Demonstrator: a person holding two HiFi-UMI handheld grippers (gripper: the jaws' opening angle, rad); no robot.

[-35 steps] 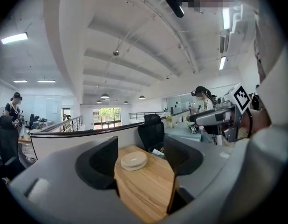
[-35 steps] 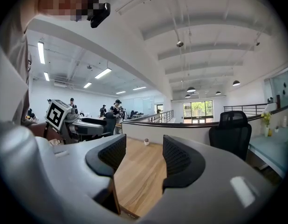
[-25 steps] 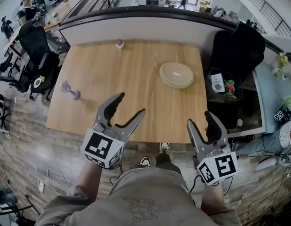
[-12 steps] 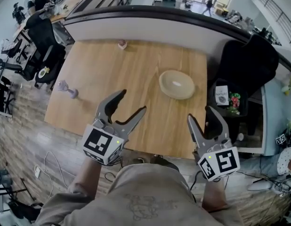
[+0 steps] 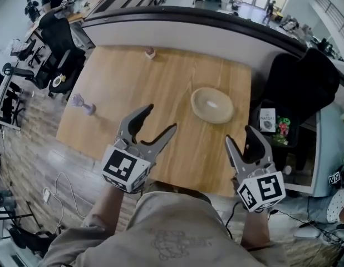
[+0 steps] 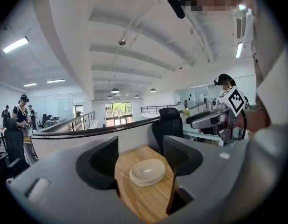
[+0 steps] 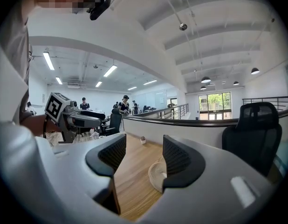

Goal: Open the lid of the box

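A round, shallow cream box with its lid on [image 5: 212, 105] lies on the right half of the wooden table [image 5: 122, 88]. My left gripper [image 5: 160, 118] hovers over the table's near part, left of the box, jaws open and empty. My right gripper [image 5: 240, 134] hangs over the near right corner, just short of the box, also open and empty. The left gripper view frames the box [image 6: 147, 172] between its jaws, some way ahead. In the right gripper view the box [image 7: 155, 175] shows partly behind the right-hand jaw.
A small purple object [image 5: 83, 104] lies near the table's left edge, and a small pinkish item [image 5: 150, 52] at its far edge. A dark-topped partition wall [image 5: 188, 21] borders the far side. A black chair [image 5: 305, 88] stands right of the table, office chairs [image 5: 58, 38] to the left.
Both grippers have advanced from the table's near edge to over its surface, closer to the box. Their jaws stay open and empty.
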